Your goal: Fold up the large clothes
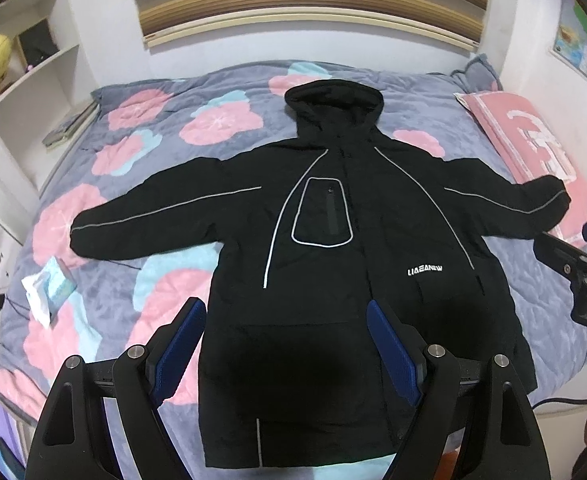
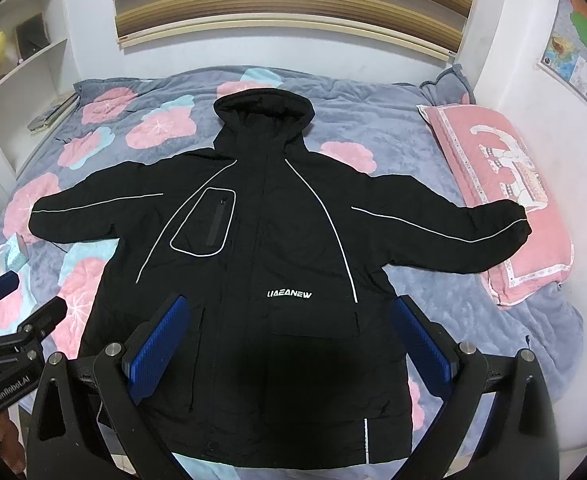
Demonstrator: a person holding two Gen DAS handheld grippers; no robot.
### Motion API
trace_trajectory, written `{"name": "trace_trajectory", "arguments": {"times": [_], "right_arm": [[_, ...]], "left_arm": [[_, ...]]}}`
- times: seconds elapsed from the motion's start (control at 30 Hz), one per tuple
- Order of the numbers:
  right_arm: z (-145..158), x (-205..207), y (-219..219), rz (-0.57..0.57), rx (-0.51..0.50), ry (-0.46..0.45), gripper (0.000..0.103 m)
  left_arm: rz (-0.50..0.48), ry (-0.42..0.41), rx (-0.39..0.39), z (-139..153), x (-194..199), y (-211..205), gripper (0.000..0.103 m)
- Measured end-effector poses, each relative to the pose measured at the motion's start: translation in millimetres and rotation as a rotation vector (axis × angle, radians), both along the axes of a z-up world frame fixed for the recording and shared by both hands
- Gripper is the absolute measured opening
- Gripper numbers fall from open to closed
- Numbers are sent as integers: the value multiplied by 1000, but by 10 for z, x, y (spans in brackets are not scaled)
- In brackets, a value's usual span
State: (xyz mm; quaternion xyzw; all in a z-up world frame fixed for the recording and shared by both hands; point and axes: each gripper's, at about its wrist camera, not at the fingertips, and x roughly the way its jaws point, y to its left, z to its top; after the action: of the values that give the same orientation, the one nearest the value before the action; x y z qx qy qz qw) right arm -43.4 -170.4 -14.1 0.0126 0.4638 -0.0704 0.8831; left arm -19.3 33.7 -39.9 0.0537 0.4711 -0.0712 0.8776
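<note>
A black hooded jacket (image 1: 333, 216) with white piping lies flat and face up on the bed, both sleeves spread out sideways, hood toward the wall. It also shows in the right wrist view (image 2: 277, 240). My left gripper (image 1: 287, 316) is open and empty, held above the jacket's lower left part near the hem. My right gripper (image 2: 293, 316) is open and empty above the jacket's lower middle. The right gripper shows at the right edge of the left wrist view (image 1: 573, 256); the left gripper shows at the left edge of the right wrist view (image 2: 17, 304).
The bed has a grey quilt (image 1: 165, 152) with pink flowers. A pink pillow (image 2: 505, 200) lies at the right, under the right cuff. A tissue pack (image 1: 49, 284) lies left of the left sleeve. White shelves (image 1: 33, 60) stand at the left wall.
</note>
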Motion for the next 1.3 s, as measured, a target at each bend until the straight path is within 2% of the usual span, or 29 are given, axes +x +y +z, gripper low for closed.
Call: {"name": "trace_trajectory", "arguments": {"times": [0.33, 0.47, 0.6, 0.7, 0.73, 0.8, 0.9, 1.03, 1.13, 1.2, 1.3], "right_arm": [[-65, 156, 54, 10, 11, 26, 102], [-92, 239, 60, 19, 15, 29, 102], [-125, 345, 73, 27, 17, 36, 102], [-159, 455, 71, 32, 29, 41, 102], [-171, 497, 72, 35, 30, 42, 102], [-196, 552, 66, 39, 27, 43, 102], [-238, 669, 45, 42, 30, 47, 102], [-286, 862, 22, 44, 33, 56, 102], [-309, 993, -5, 44, 21, 54, 102], [-339, 1098, -27, 42, 15, 56, 102], [-433, 1342, -79, 34, 9, 79, 102]], "left_arm": [[37, 52, -19, -100, 175, 68, 84], [59, 48, 39, -151, 246, 46, 84], [71, 28, 52, -170, 329, 63, 83], [153, -20, 77, -159, 425, 146, 83], [208, -58, 62, -136, 460, 232, 83], [259, -90, 43, -136, 521, 367, 83], [296, -36, 30, -266, 699, 538, 83], [351, 42, -40, -512, 964, 850, 84], [441, 98, -162, -703, 1171, 1283, 83], [542, 92, -256, -827, 1279, 1690, 84], [678, 58, -310, -965, 1395, 2210, 83]]}}
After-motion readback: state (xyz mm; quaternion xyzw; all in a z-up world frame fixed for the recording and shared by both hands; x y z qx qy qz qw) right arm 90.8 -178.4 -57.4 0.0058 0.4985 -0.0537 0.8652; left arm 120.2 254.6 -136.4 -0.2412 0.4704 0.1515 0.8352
